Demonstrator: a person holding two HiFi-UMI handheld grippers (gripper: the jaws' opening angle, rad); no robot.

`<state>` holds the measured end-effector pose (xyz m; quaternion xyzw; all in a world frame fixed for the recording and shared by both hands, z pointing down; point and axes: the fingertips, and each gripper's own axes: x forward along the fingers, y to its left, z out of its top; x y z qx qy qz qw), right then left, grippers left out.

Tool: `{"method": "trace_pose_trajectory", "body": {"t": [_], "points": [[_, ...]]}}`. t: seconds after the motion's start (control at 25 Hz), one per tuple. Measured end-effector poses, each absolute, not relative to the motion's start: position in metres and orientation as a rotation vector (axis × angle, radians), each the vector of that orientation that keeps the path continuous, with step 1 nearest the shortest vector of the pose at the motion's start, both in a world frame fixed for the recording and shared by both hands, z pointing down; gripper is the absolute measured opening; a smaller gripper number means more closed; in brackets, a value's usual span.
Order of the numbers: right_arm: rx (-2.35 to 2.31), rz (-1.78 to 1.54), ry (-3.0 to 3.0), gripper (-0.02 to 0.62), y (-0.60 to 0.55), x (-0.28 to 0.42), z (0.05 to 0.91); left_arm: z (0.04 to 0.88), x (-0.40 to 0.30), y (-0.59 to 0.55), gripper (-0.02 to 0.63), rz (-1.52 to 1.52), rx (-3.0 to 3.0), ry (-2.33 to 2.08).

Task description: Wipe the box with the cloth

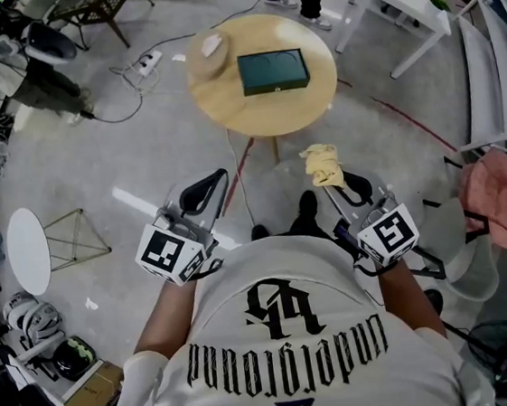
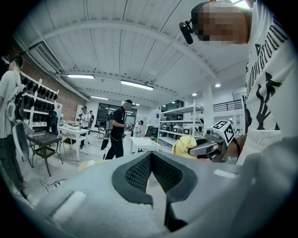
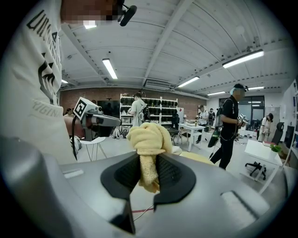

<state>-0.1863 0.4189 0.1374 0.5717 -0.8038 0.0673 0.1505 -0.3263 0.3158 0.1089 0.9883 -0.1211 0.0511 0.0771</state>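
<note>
You hold the cloth [image 3: 149, 139] clamped in right tool [image 3: 148, 160]; left tool [image 2: 151, 155] closed, empty. Next: reach box [image 1: 273, 71] ahead.

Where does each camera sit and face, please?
Head view: on the person's head, down at the green box on the round table; shirt, left gripper, right gripper show.
Left gripper view: on the left gripper, out across the workshop; shut fingers, shirt.
Right gripper view: on the right gripper, likewise; fingers clamp the yellow cloth.
Shared: all show the yellow cloth.
</note>
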Motion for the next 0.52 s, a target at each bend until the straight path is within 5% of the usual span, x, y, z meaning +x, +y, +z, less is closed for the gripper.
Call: {"method": "trace_pose_trajectory", "body": {"t": [0.52], "points": [[1.673,0.197,-2.292,0.071,0.428,-0.185,0.140,0.104,-0.316,0.323,0.006,0.136,2.976,-0.316]]}}
